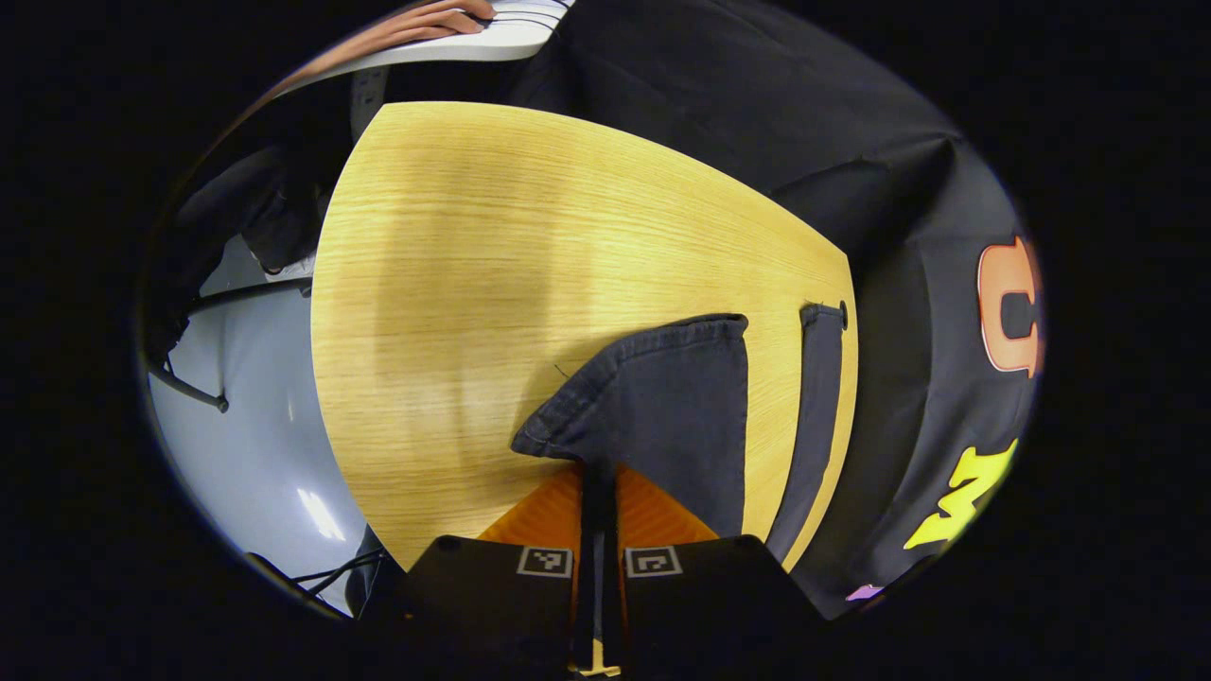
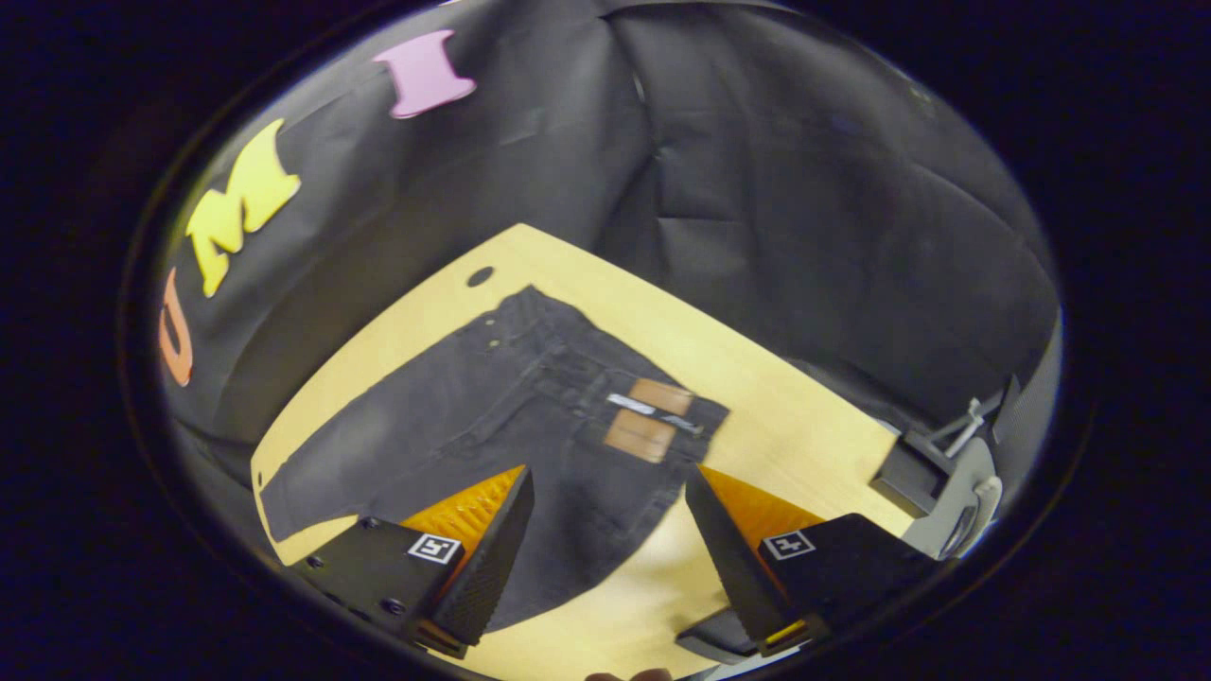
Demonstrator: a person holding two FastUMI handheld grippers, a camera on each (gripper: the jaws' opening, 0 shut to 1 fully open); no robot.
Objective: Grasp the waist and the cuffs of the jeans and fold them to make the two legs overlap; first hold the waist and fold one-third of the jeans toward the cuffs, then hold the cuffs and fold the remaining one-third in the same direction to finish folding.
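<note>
Left hand-held gripper [image 1: 597, 473] clamped on cuff [image 1: 653, 397] of black jeans [image 2: 511, 416], lifted above wooden bench [image 1: 454, 284]. Right hand-held gripper [image 2: 605, 530] fingers apart, hovering over waist [image 2: 653, 421]. Jeans lie along bench's far edge.

Jeans [image 2: 492, 416]: dark charcoal denim, faded in places; a tan leather patch [image 2: 648, 416] and a small white label are sewn at the waist.

Desk [image 1: 492, 284]: light yellow wood, finely grained in horizontal streaks.

Left gripper [image 1: 597, 492]: black housing, orange ribbed panels behind the jaws, black-and-white square markers.

Right gripper [image 2: 605, 530]: coloured alike, with black textured fingers [image 2: 487, 558] and a yellow tip.

Floor [image 1: 255, 416]: pale grey-blue, glossy.
</note>
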